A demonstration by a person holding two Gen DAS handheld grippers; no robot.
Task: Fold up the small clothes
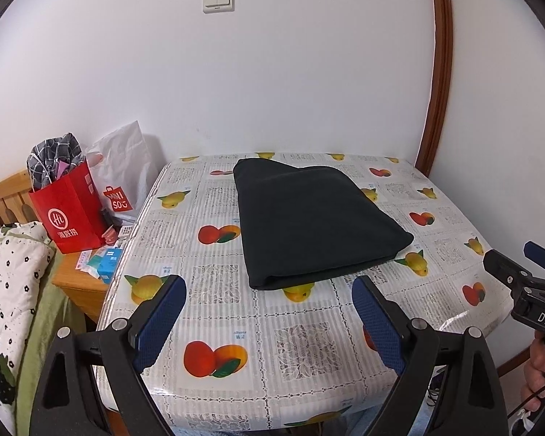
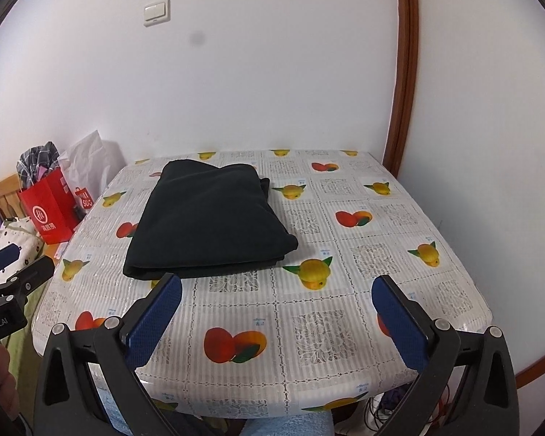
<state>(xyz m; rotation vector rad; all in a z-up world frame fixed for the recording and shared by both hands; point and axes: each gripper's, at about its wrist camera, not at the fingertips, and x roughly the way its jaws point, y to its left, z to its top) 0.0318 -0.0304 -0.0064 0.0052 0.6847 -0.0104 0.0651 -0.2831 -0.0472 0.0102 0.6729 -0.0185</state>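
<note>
Left wrist view: a folded dark green cloth garment (image 1: 318, 223) lies flat on the fruit-print counter (image 1: 236, 327), just beyond the wide-open, empty left tongs (image 1: 267, 312), its long axis running away from them.

Right wrist view: the same garment (image 2: 209, 219) lies ahead and left of the open, empty right tongs (image 2: 278, 312), long axis angling away.

Left black two-finger tool with blue textured pads (image 1: 267, 321): jaws wide apart, nothing between them, angled downward. Right black two-finger tool with blue pads (image 2: 276, 321): likewise spread, empty, angled downward. Fingers of the right hand (image 1: 539, 374) wrap its handle.
</note>
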